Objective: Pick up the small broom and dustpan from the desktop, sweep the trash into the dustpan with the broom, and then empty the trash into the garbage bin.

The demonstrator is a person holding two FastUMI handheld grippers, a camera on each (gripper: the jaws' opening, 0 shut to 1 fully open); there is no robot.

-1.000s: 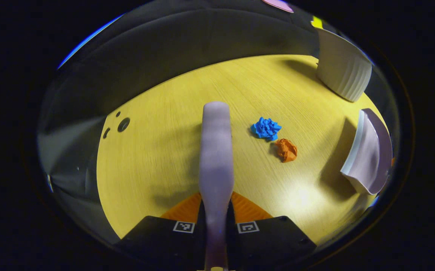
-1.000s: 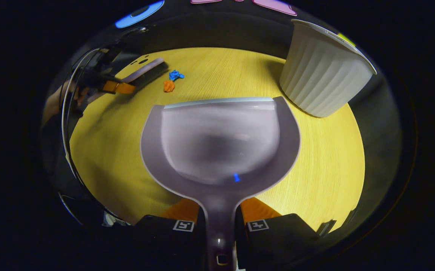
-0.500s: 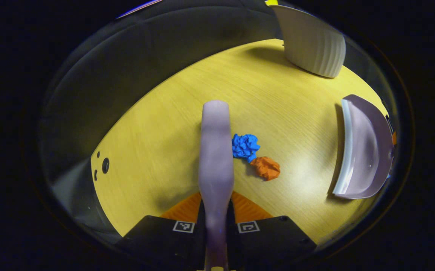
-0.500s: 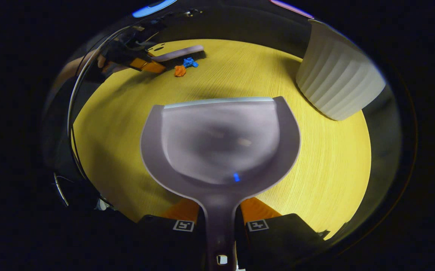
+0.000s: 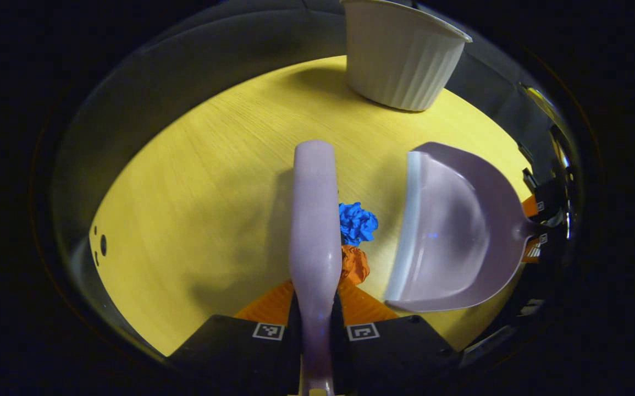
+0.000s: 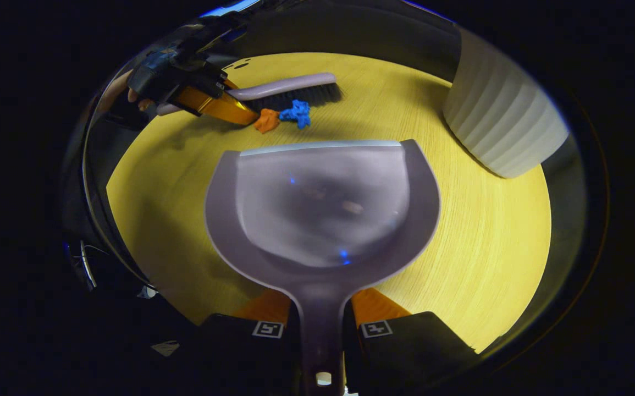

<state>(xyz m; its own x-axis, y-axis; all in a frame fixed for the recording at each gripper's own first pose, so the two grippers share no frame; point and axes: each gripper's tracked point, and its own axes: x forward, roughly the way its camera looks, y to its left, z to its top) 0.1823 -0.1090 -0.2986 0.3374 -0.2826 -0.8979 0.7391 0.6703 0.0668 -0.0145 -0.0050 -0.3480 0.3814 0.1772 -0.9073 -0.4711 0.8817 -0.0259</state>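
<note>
I see a yellow wood-grain tabletop (image 5: 213, 181) with a round cable hole (image 5: 103, 245) and two smaller holes beside it near the left edge. The dark cloth wall (image 5: 185, 66) rises just behind the far edge.

In the left gripper view we lose part of the orange paper wad (image 5: 354, 265) behind the broom (image 5: 314, 220), and the garbage bin (image 6: 501, 129) runs off the right gripper view's edge.
</note>
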